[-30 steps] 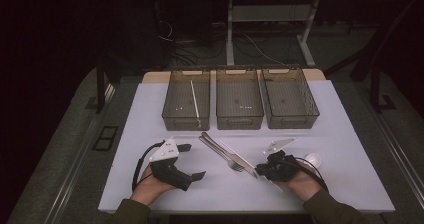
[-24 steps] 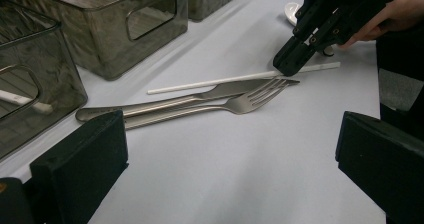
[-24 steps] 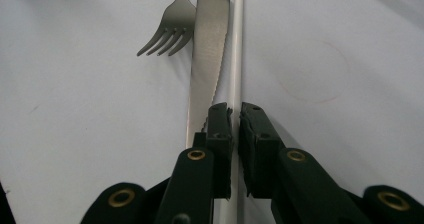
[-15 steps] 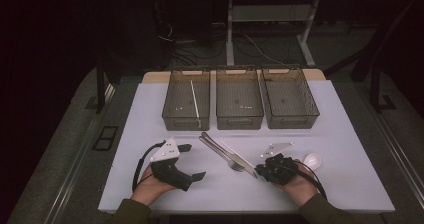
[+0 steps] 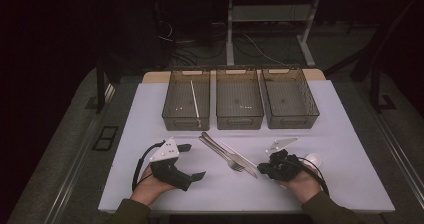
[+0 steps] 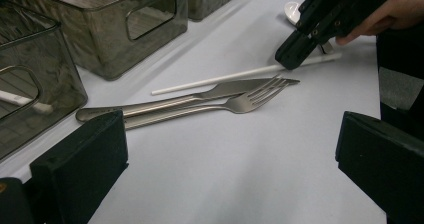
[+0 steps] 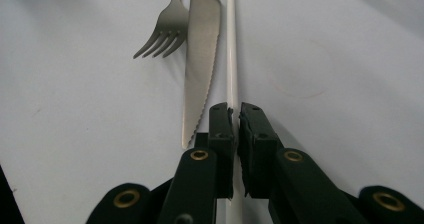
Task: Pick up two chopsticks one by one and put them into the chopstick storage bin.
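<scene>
The right claw (image 7: 234,115) is pinched on the thin white plastic stick (image 7: 230,44) lying on the white surface (image 7: 325,59) beside the serrated steel knife (image 7: 199,54), which a careless lift could drag, while the left claw (image 6: 225,164) waits wide apart

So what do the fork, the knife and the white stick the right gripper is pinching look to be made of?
Fork and knife: polished metal, probably stainless steel, judging by the grey sheen and reflections; the knife edge is serrated. The white stick in the right gripper is smooth, opaque and glossy, likely plastic, though coated paper cannot be ruled out.
</scene>
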The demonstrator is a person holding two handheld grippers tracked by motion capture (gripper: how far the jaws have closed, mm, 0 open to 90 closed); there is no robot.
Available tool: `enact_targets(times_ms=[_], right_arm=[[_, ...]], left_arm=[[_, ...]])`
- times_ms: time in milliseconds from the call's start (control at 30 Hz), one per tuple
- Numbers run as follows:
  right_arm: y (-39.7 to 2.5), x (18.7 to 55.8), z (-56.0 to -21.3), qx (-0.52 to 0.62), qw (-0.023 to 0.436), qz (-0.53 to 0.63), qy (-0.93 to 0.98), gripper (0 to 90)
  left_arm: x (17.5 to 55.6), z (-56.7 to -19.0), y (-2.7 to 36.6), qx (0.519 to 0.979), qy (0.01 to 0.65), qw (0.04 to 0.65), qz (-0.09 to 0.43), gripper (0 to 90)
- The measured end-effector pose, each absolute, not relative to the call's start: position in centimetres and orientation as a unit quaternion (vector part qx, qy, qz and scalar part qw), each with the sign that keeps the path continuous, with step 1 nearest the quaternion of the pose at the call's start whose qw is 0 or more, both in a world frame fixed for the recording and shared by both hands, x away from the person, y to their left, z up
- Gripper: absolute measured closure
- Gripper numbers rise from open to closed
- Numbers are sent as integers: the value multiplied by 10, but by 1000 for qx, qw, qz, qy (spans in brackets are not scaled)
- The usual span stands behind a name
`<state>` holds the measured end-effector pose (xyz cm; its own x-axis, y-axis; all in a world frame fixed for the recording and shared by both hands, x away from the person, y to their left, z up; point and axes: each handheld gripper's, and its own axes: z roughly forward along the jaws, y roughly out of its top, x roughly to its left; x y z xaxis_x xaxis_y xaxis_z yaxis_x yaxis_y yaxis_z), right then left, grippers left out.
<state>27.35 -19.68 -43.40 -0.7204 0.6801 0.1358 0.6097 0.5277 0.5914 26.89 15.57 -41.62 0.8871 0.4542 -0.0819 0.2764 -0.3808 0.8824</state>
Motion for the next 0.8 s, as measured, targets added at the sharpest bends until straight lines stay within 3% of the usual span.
enact_targets(times_ms=[800], right_arm=[[-225,275,-398,367,61,369,852,846]], left_arm=[[269,-417,155,826,221,511,86,0]])
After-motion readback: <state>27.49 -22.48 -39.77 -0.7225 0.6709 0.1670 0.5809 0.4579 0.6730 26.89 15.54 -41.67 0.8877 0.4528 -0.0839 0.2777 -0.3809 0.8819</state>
